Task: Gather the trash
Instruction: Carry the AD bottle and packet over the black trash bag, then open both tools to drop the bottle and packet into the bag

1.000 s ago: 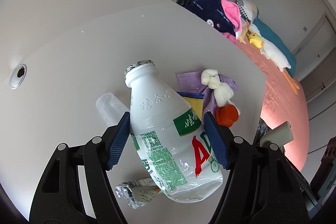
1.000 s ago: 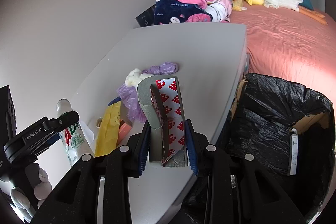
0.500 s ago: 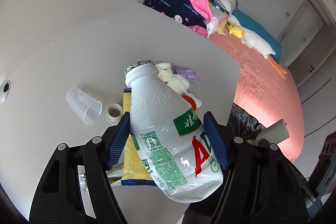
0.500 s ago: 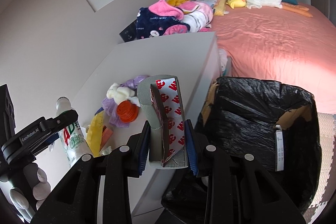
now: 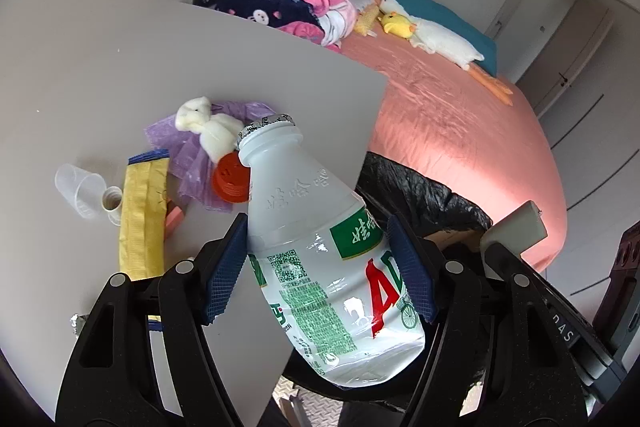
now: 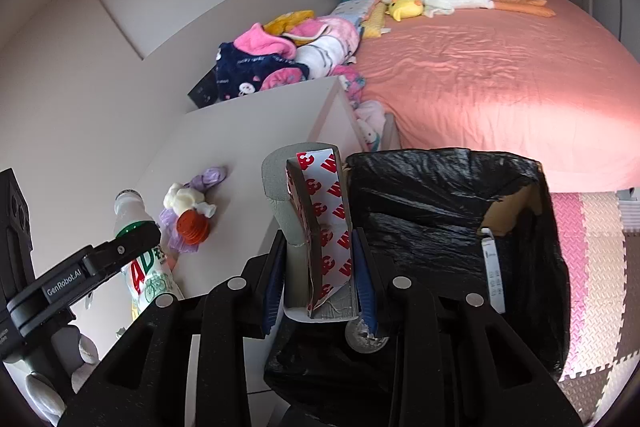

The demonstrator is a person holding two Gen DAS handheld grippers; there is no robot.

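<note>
Left gripper (image 5: 320, 267) clamps the bottle (image 5: 320, 247) at the table (image 5: 120, 67) edge; right gripper (image 6: 316, 279) grips foam (image 6: 304, 223) over the bin (image 6: 440, 227). Neither dropped yet. Cup (image 5: 80, 195), wrapper (image 5: 142, 219), cap (image 5: 230, 183) left.

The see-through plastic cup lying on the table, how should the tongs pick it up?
The clear cup lies tipped on its side on the table, beside the yellow packet. Probably best to come from above and pinch across its round side walls near the middle, one pad on each side. It is thin and soft-looking, so squeeze gently. Both tongs are full now, so first they must let go.
</note>
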